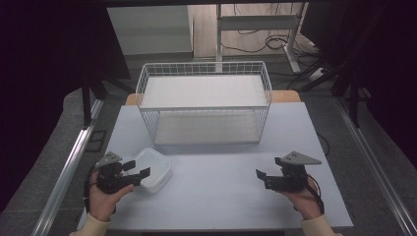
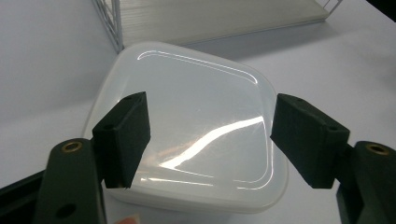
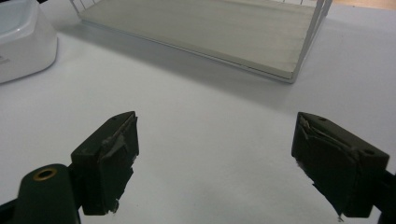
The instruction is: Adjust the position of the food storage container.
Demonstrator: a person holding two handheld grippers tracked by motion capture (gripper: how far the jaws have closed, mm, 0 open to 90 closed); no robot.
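Observation:
A white lidded plastic box (image 1: 153, 169) lies on the pale table near its front left. My left gripper (image 1: 136, 168) hovers at the box's left side, open, its jaws wide apart over the lid (image 2: 196, 130) without touching it. At the front right my right gripper (image 1: 263, 176) is held level above bare tabletop, open, with nothing between its fingers (image 3: 109, 161). The box's corner (image 3: 21, 39) shows at the far left of the right gripper view.
A white two-tier wire rack (image 1: 204, 101) stands at the back middle of the table (image 1: 216, 196), its lower shelf (image 3: 196, 32) open toward me. Metal rails run along both table sides. Cables and desk legs lie on the floor beyond.

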